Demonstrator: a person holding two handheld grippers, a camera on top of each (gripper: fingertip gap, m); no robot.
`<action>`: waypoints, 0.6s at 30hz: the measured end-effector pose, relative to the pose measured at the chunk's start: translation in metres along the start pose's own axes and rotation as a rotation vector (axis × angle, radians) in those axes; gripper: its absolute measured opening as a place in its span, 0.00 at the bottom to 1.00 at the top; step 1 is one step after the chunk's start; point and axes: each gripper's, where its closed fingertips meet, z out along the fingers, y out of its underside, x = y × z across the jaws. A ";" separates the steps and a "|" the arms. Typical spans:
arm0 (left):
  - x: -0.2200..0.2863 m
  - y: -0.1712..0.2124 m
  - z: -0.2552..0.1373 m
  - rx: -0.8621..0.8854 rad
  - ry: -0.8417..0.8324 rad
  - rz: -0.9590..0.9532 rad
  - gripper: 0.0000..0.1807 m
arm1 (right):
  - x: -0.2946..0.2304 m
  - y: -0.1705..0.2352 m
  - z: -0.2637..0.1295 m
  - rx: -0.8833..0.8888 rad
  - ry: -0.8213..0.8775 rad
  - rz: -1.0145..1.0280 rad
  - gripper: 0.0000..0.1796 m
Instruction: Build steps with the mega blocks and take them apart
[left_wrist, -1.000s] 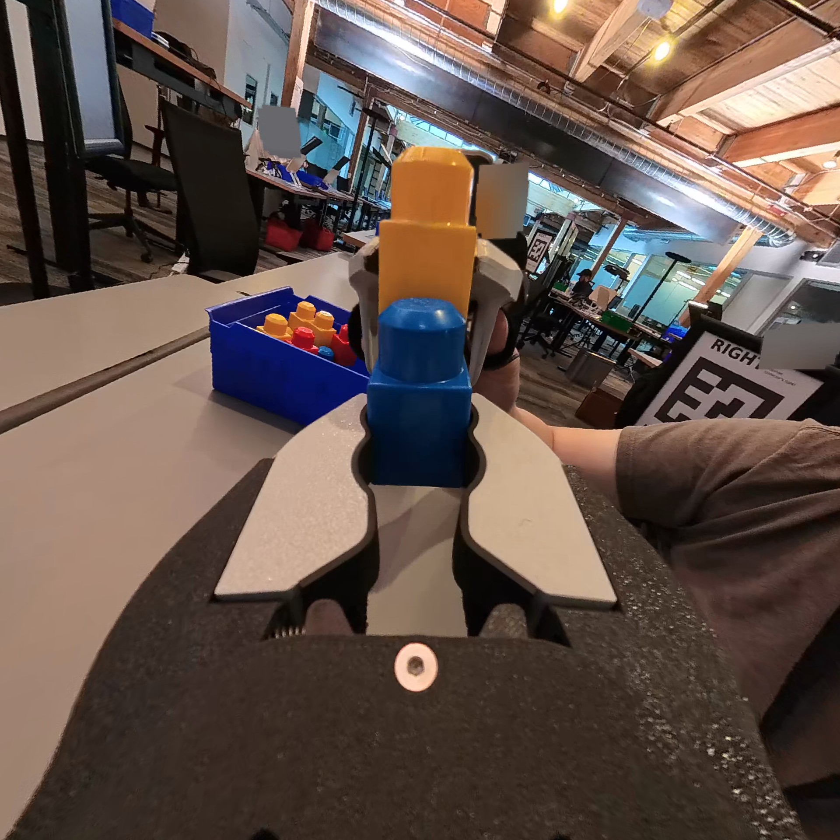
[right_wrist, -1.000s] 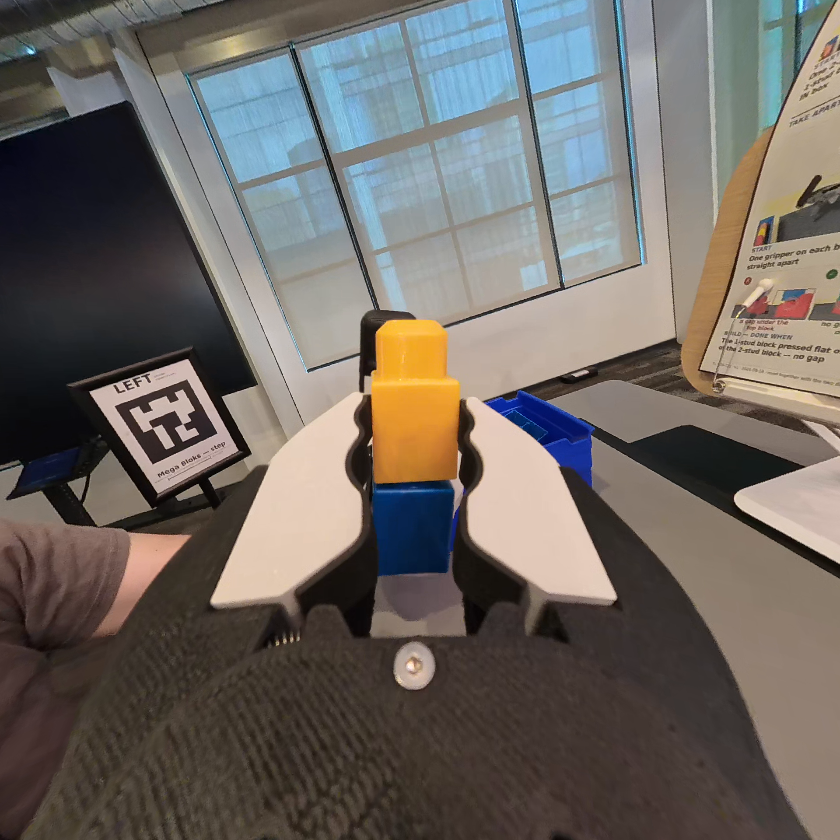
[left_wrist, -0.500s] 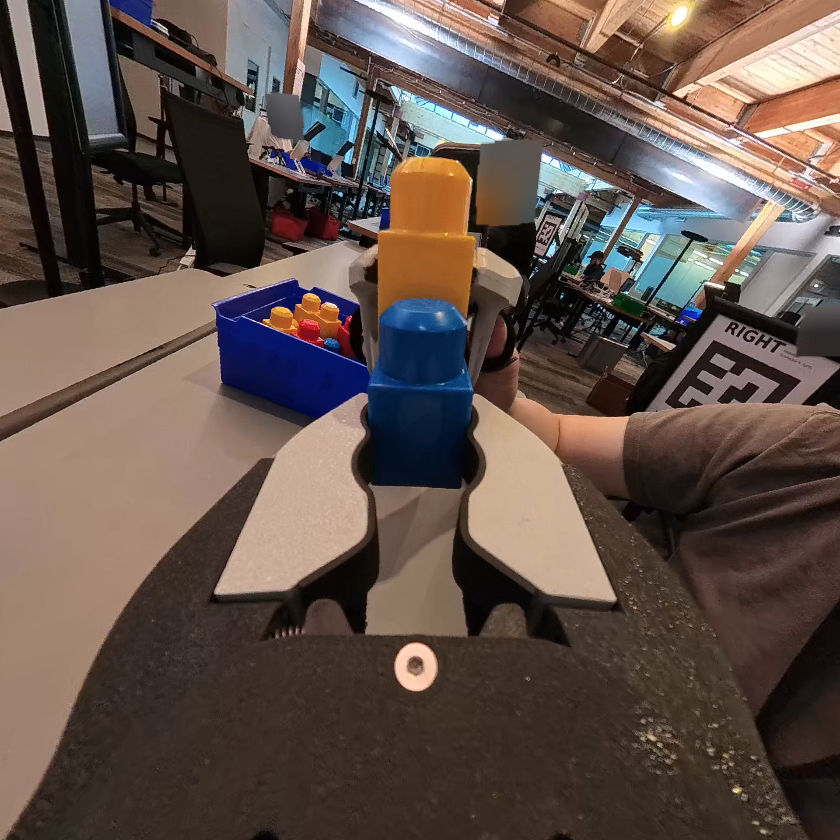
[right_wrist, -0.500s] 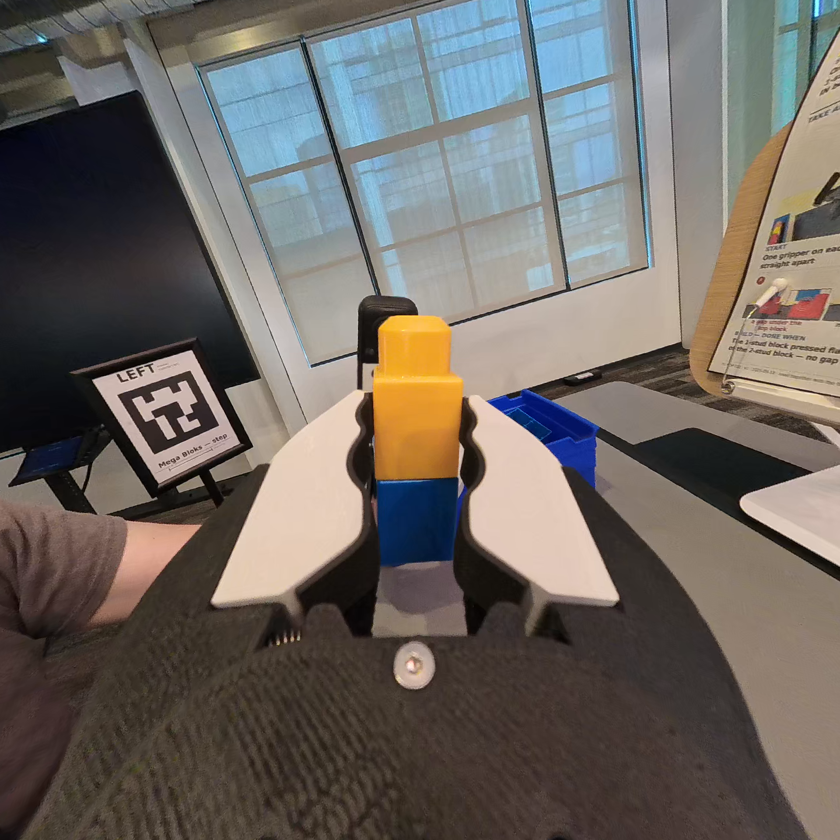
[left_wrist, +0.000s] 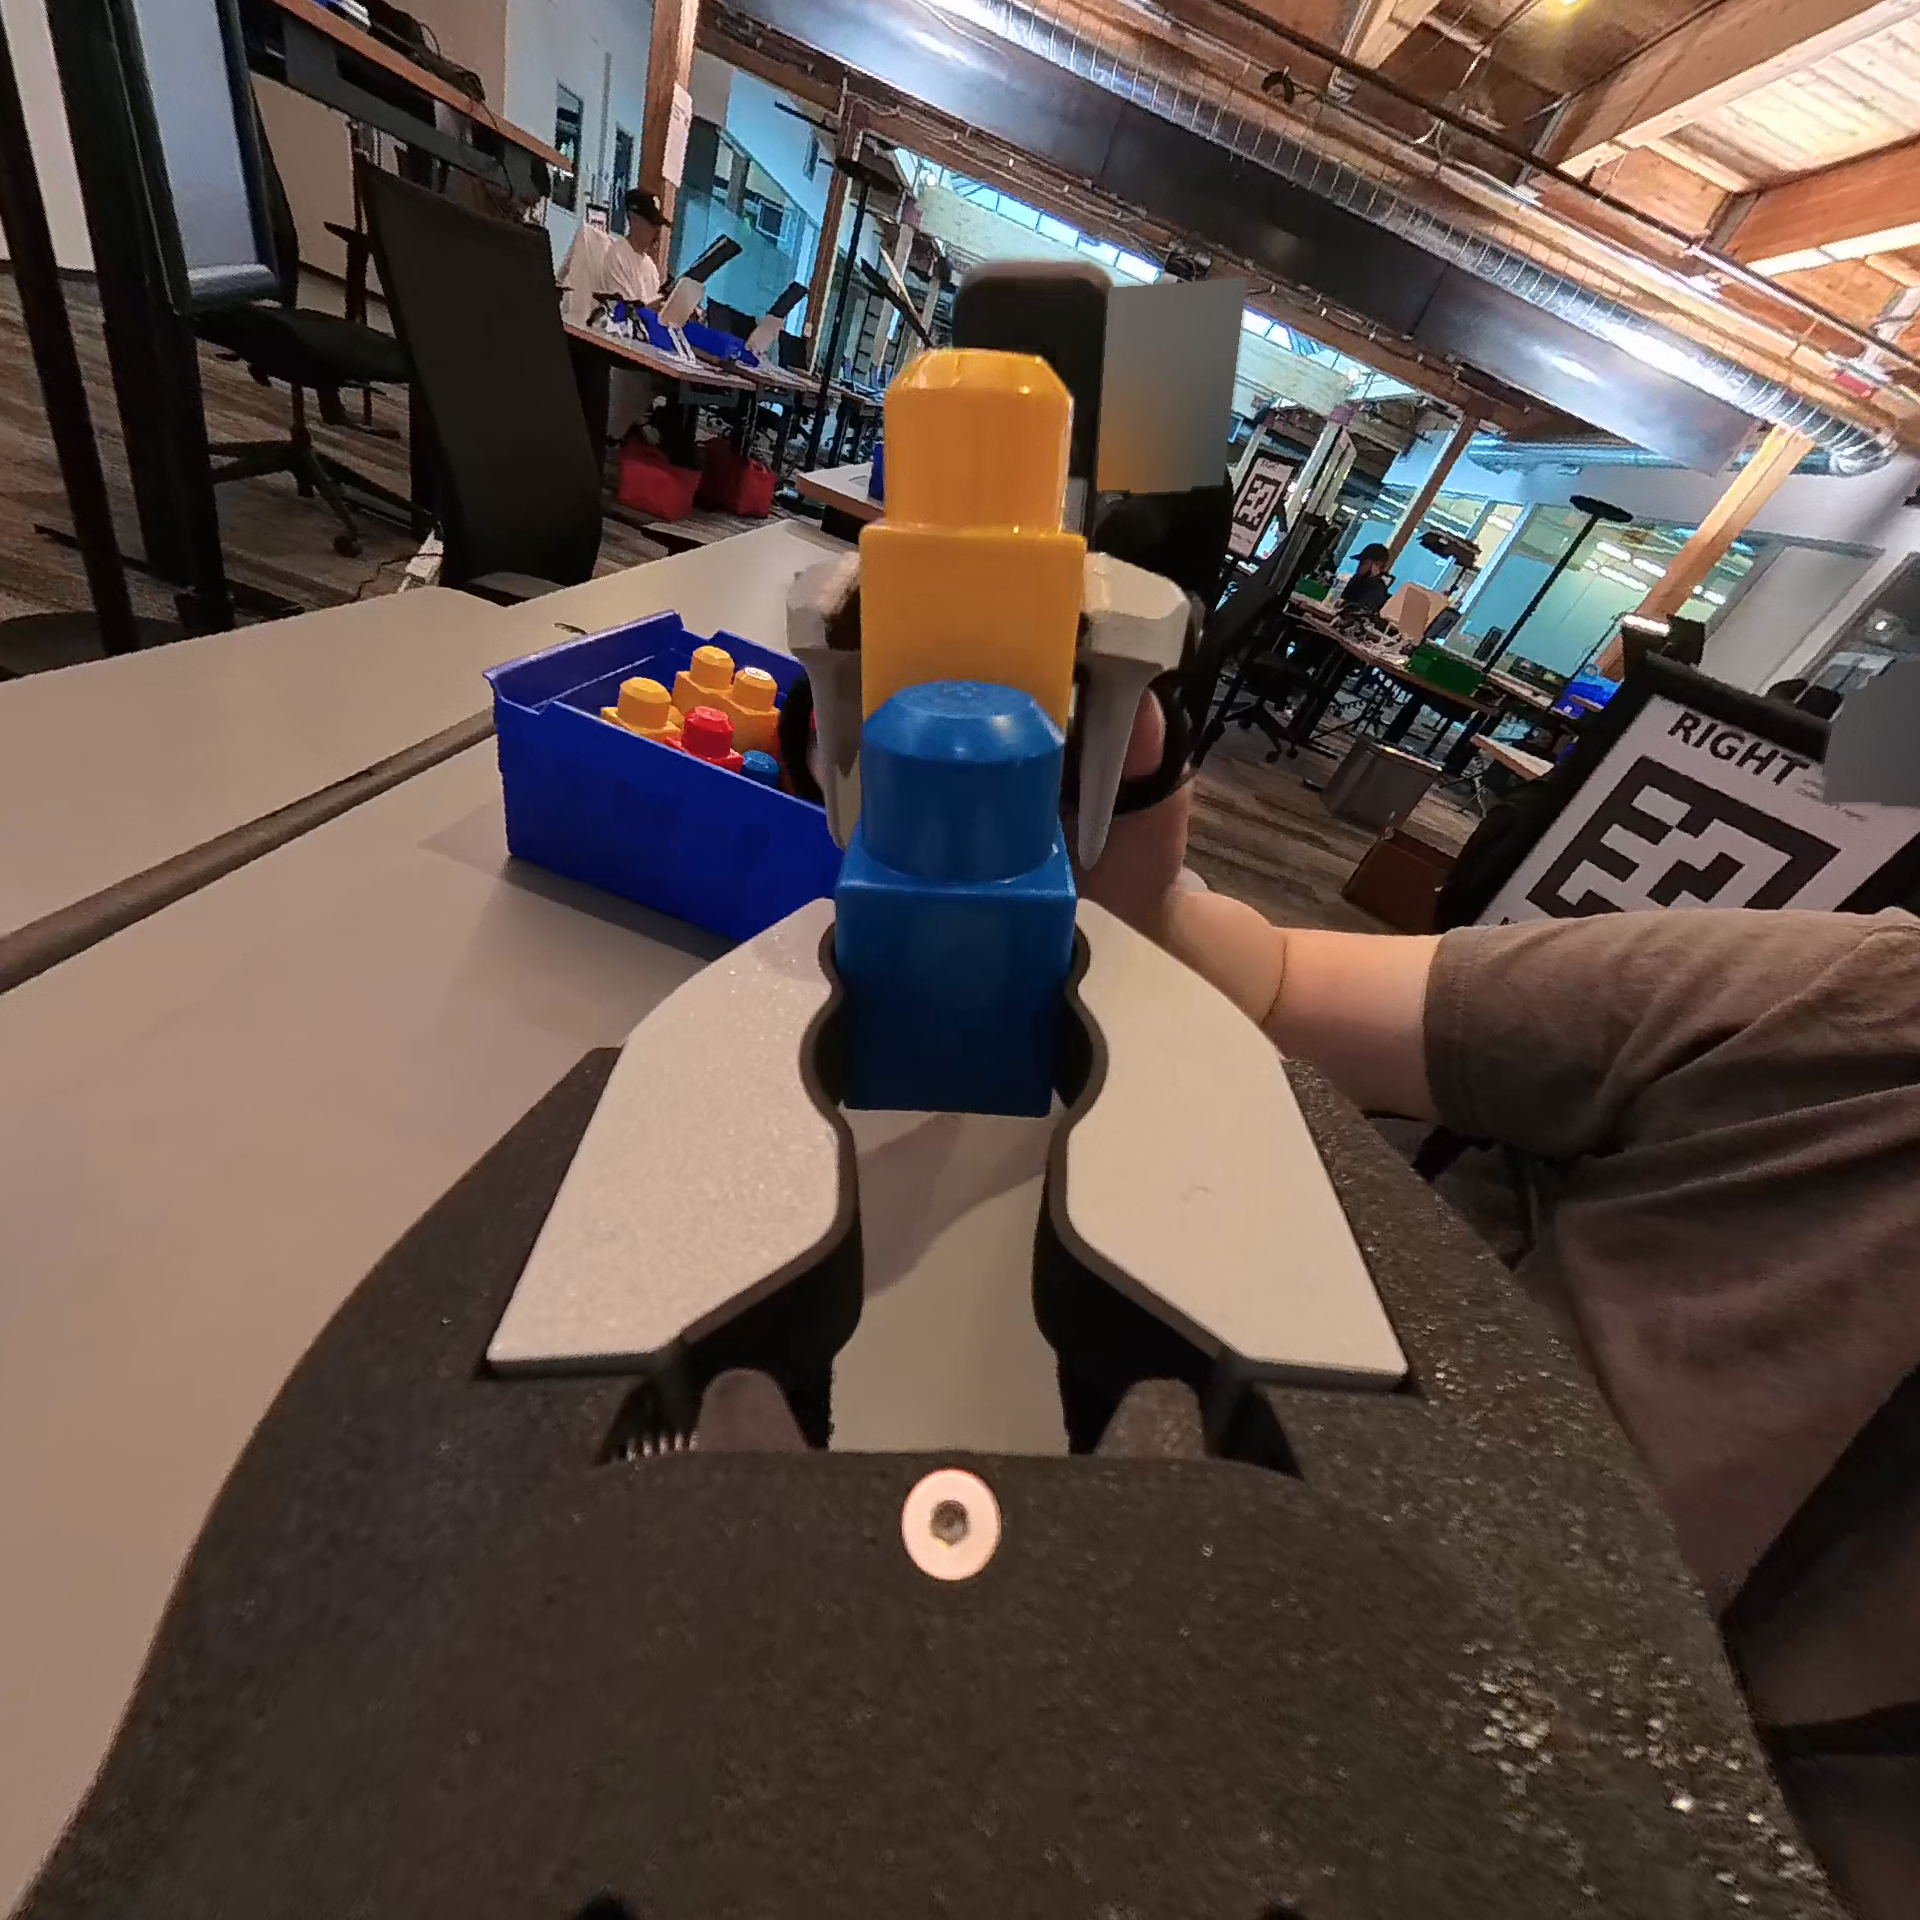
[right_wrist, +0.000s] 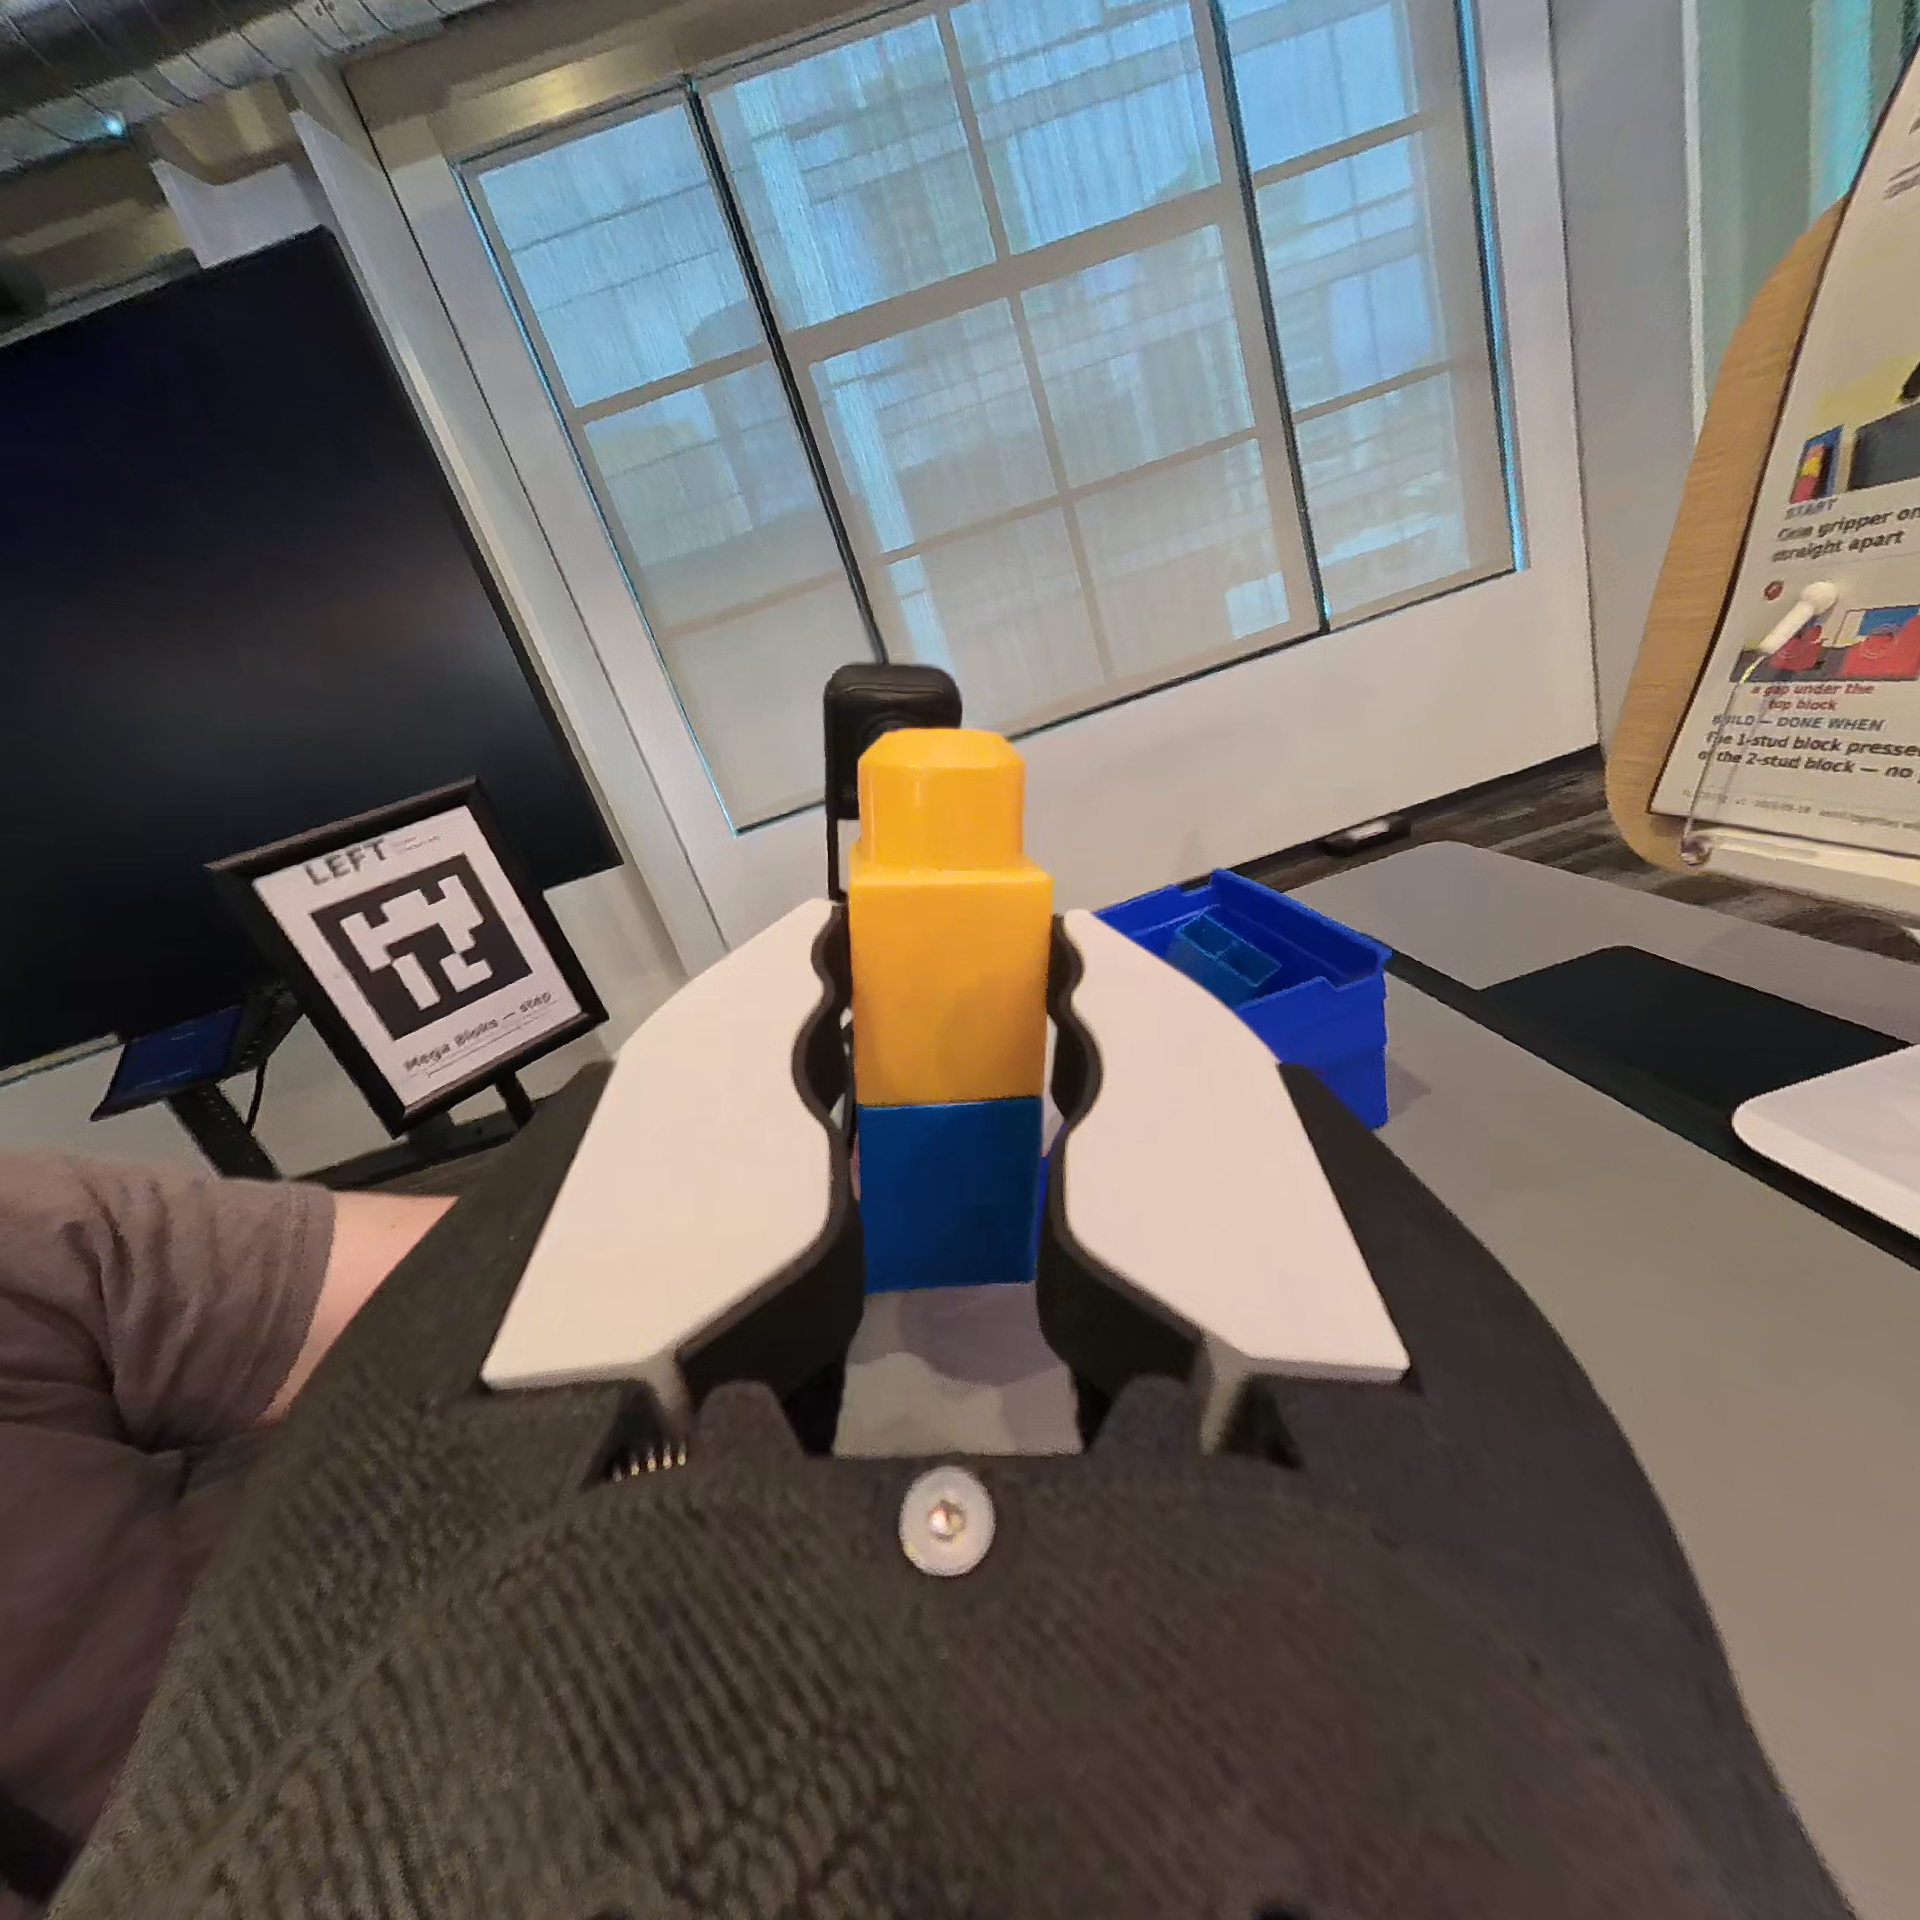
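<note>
With my left tongs (left_wrist: 954, 997) clamped on the blue block (left_wrist: 954, 935) and my right tongs (right_wrist: 945, 1049) on the yellow block (right_wrist: 943, 956), the small gap between them has closed, so above the table (left_wrist: 260, 1039) the step looks seated, I think.

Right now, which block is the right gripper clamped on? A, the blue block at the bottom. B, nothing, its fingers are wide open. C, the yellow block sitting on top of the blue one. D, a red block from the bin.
C: in the right wrist view the right gripper pinches the yellow block, which sits on the blue block held by the left gripper.
</note>
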 end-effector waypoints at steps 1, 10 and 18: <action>0.001 -0.001 0.000 -0.005 -0.001 0.017 0.20 | -0.002 -0.001 0.000 -0.041 -0.016 -0.013 0.20; 0.007 0.036 0.011 -0.277 -0.049 0.213 0.20 | -0.023 0.021 -0.051 -0.626 -0.045 -0.162 0.29; 0.013 0.040 0.012 -0.280 0.012 0.169 0.29 | -0.013 0.046 -0.051 -0.794 0.018 -0.304 0.20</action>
